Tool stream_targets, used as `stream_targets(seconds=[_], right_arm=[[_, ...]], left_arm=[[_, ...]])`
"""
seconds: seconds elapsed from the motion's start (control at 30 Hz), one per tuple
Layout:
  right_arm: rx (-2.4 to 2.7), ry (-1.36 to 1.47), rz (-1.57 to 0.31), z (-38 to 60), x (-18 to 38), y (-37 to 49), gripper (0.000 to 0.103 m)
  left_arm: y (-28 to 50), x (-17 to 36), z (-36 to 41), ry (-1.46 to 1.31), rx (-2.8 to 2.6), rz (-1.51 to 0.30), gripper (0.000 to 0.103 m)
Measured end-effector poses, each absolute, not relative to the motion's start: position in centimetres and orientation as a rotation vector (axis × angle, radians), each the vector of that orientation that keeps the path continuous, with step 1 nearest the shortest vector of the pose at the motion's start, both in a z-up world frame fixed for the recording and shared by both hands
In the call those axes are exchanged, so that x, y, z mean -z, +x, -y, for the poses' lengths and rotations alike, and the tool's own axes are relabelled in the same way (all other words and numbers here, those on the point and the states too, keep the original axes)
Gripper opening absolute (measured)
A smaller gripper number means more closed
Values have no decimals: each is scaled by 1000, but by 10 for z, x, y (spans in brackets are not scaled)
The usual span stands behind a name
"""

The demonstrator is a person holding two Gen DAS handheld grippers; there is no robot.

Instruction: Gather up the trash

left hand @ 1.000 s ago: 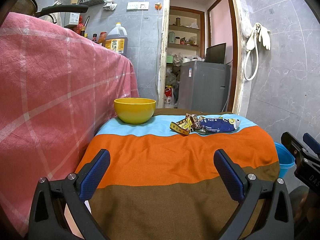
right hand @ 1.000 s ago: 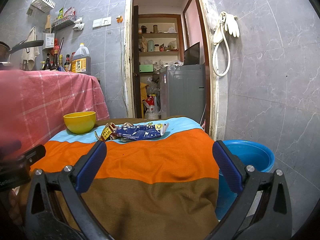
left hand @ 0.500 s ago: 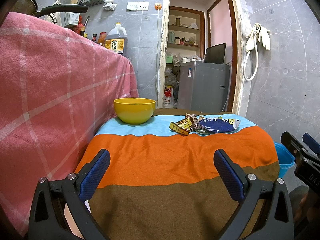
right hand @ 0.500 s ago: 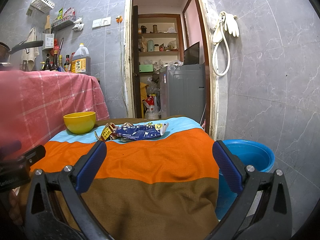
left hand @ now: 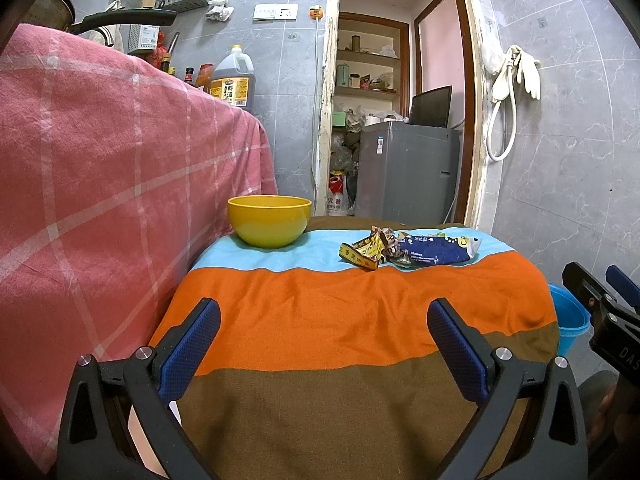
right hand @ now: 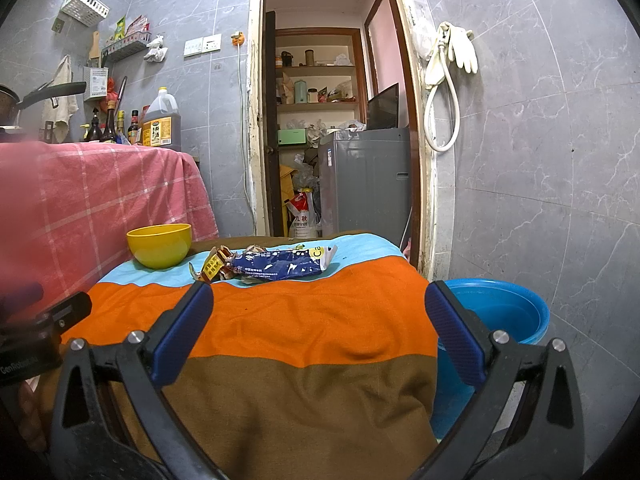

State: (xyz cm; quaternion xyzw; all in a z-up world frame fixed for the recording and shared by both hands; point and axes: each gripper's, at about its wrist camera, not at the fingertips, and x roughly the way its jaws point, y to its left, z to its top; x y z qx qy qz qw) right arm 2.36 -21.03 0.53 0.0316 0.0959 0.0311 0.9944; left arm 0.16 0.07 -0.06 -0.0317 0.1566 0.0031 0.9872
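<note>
The trash lies in a small heap on the far, light-blue stripe of the striped cloth [left hand: 352, 320] that covers the worktop: a blue wrapper [left hand: 436, 250], flattened and lying lengthwise, with a crumpled yellow wrapper [left hand: 362, 254] touching its left end. From the right wrist view the same pair shows — the blue wrapper [right hand: 286, 266] to the right, the yellow wrapper [right hand: 212, 269] to the left. A yellow bowl [left hand: 269, 226] stands upright on the same stripe, left of the heap and apart from it.

Both grippers hang over the near, brown edge of the cloth, well short of the trash. The left gripper [left hand: 324, 336] has its blue-padded fingers spread wide and holds nothing; the right gripper [right hand: 318, 326] is likewise spread wide and empty.

On the floor to the right of the worktop, just beside its edge, stands a blue bucket [right hand: 508, 312]. A pink checked cloth [left hand: 100, 184] drapes the higher counter on the left, with bottles on top. Behind, a doorway opens onto shelves and a grey cabinet [left hand: 406, 176].
</note>
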Motion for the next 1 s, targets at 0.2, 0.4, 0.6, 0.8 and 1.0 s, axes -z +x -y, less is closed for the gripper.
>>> stream_targets(seconds=[0.2,0.4,0.6,0.8,1.0], right_arm=[[-62,64,-194,211,-5,24,103],[-44,59,-231,209,-5,29,103],[-47,63,-308,206,-6,45,103],[-61,73,-332,201,-14,59,103],[-41,69,-331,206,-25,76,103]], left_arm=[[2,1,-1,-63,-6,-316,102],[4,6,2,-57,-8,-328,102],[18,1,4,-66,-5,-360,102],[36,-14,4,-49,-15,-349,102],[62,-28,0,-43,-31,-324,102]])
